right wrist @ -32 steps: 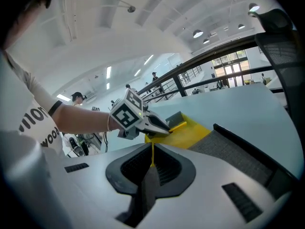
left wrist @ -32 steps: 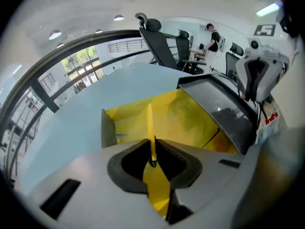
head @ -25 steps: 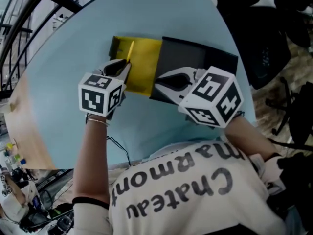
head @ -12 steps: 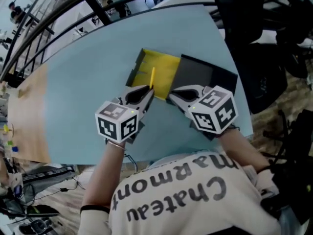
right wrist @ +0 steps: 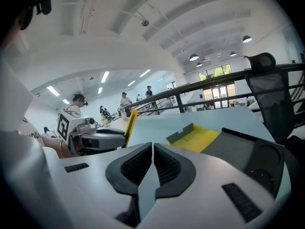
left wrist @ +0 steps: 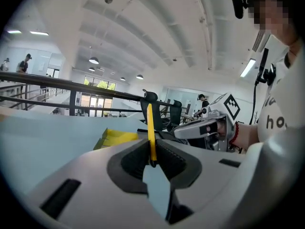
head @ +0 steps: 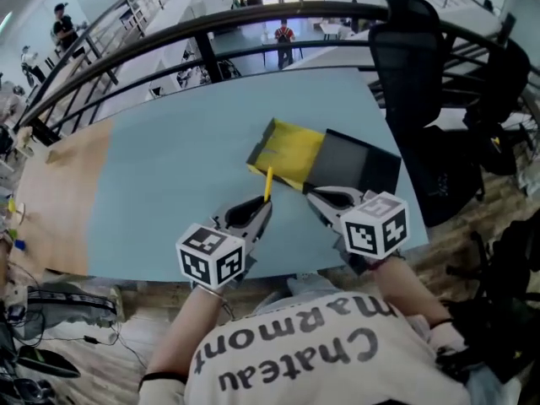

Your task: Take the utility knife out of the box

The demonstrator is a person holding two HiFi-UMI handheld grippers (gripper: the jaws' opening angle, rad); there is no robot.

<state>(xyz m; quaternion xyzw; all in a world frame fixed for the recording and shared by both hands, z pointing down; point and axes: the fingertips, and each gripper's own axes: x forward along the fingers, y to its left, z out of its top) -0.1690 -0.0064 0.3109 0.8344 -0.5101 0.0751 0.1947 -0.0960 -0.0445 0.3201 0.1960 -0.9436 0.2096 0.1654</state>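
A slim yellow utility knife [head: 267, 184] stands upright in my left gripper [head: 263, 204], whose jaws are shut on its lower end. It hangs above the blue table, just in front of the box. In the left gripper view the knife [left wrist: 150, 130] rises from between the pads. The box lies open: a yellow tray [head: 287, 152] with a black half [head: 353, 164] beside it. My right gripper [head: 311, 194] hovers near the box's front edge, shut with nothing in it [right wrist: 152, 149]. From the right gripper view the knife [right wrist: 130, 120] shows at the left.
The blue table [head: 169, 159] ends in a wooden strip [head: 51, 192] at the left. A black office chair [head: 422, 49] stands beyond the table's right edge, and a black railing [head: 211, 36] runs along the far side. People stand far off in the hall.
Both grippers have pulled back from the box toward the person and risen. The left one has carried the knife out of the yellow tray. The head camera now looks further ahead.
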